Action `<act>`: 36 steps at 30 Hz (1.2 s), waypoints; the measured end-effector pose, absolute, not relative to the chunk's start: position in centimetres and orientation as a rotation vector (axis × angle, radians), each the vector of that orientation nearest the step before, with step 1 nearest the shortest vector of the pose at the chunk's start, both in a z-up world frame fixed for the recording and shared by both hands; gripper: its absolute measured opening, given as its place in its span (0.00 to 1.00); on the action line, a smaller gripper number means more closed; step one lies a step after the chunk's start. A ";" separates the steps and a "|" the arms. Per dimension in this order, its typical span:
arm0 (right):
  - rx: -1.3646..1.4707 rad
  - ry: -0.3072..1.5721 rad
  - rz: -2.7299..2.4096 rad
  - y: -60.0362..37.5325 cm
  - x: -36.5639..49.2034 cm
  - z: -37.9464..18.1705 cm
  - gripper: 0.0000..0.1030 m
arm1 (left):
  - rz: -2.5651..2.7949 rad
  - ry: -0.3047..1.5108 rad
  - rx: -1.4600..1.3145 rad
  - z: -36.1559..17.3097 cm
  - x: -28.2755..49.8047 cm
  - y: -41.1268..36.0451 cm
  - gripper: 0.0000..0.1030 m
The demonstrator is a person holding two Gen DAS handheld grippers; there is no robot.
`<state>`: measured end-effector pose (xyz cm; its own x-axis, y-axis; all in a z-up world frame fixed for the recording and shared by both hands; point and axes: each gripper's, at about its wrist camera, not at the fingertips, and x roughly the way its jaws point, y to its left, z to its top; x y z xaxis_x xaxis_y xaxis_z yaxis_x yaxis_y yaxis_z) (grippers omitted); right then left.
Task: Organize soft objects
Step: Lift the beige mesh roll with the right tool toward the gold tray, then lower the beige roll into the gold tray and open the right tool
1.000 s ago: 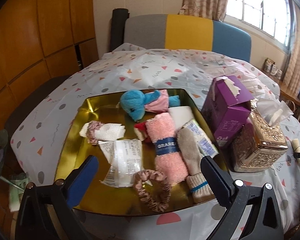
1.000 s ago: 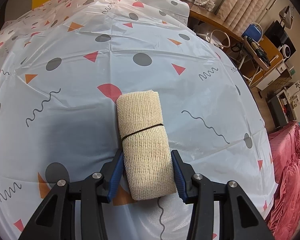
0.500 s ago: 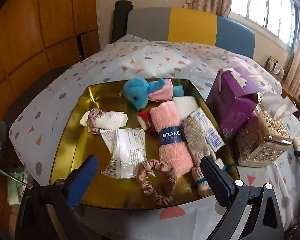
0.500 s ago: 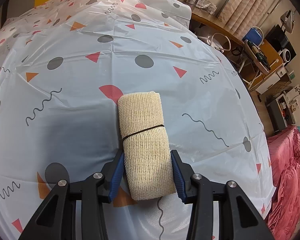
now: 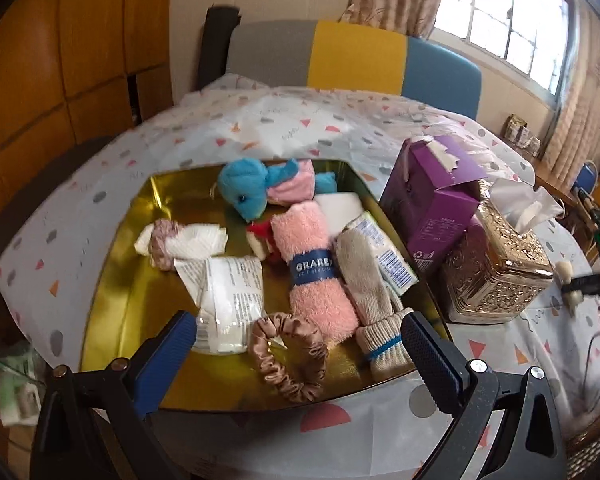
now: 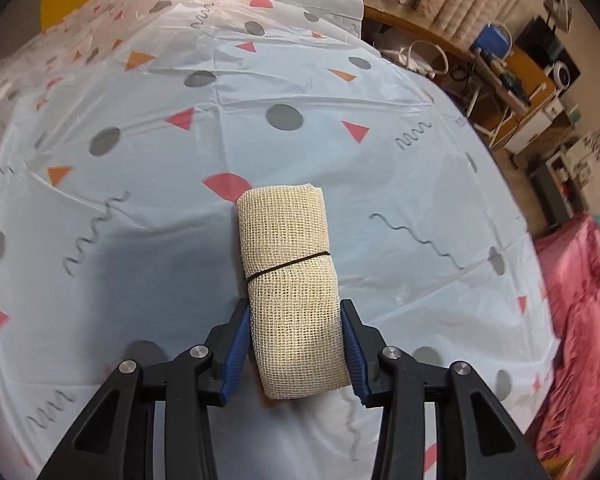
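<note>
My right gripper is shut on a rolled beige mesh cloth bound with a thin dark band, held just above the patterned tablecloth. My left gripper is open and empty, hovering over the near edge of a gold tray. In the tray lie a blue plush toy, a pink rolled towel, a beige mitten, a tan scrunchie, a white packet and a white cloth with a pink scrunchie.
A purple tissue box and an ornate gold tissue holder stand right of the tray. A striped chair back is behind the table. The table's right edge drops to a pink bed cover and a cluttered desk.
The right gripper has lifted the beige roll slightly off the tablecloth. The left gripper has shifted a little; the tray looks closer and lower in its view.
</note>
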<state>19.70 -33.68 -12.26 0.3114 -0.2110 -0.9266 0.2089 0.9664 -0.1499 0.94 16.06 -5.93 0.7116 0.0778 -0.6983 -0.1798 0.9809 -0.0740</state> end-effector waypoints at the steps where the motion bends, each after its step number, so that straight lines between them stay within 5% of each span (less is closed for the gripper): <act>1: -0.002 1.219 -0.273 -33.3 20.0 -11.9 0.41 | 0.131 0.741 -0.129 -5.6 0.6 15.8 1.00; 23: -0.121 0.866 0.184 -9.4 25.8 3.8 0.41 | 0.133 0.668 -0.115 -4.6 -1.4 17.4 1.00; 36: -0.235 0.869 0.619 5.3 17.2 1.6 0.41 | 0.243 0.672 -0.187 -4.7 -2.1 20.6 1.00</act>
